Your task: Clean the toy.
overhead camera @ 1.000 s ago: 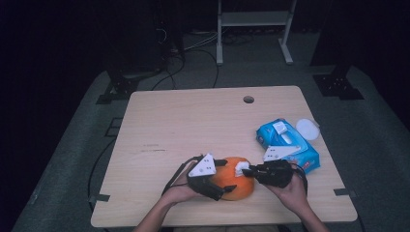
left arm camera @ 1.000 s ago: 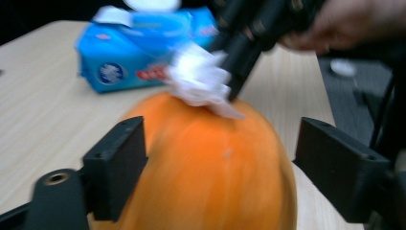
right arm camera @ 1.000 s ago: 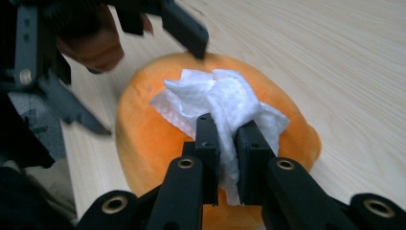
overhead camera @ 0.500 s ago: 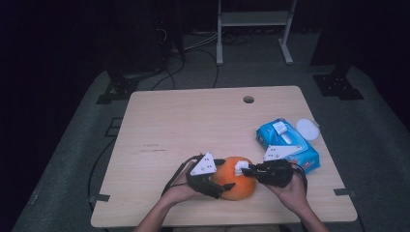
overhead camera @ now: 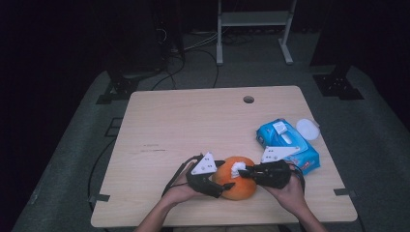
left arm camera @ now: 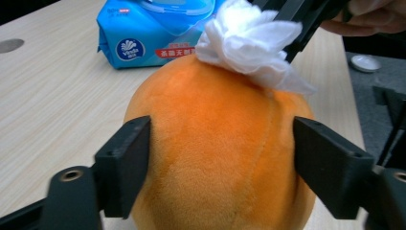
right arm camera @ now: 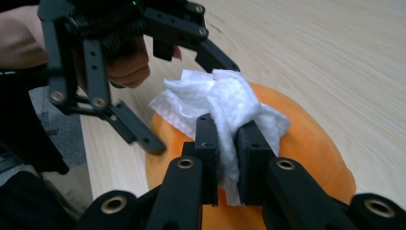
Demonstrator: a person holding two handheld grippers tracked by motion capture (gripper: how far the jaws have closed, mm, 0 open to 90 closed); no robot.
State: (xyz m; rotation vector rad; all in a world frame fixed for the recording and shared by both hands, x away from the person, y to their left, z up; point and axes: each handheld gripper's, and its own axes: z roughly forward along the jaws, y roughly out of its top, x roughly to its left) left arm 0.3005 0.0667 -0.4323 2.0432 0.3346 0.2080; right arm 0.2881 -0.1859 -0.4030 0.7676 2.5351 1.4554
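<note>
meanwhile the left gripper (left arm camera: 220, 158) had just been closing around the orange plush (overhead camera: 235, 178); atop it, the right gripper (right arm camera: 227, 158) pinched a white wipe (right arm camera: 225, 103)

The jaws of the left gripper (left arm camera: 222, 158) have just been closing around the orange plush ball (left arm camera: 215, 143), which sits between them; in the left gripper view each of the two fingers (left arm camera: 125, 167) is now seen against a flank of the ball. In the high view, the gap between the left gripper (overhead camera: 212, 180) and the ball (overhead camera: 237, 180) has been narrowed slightly compared with a second ago.
</note>
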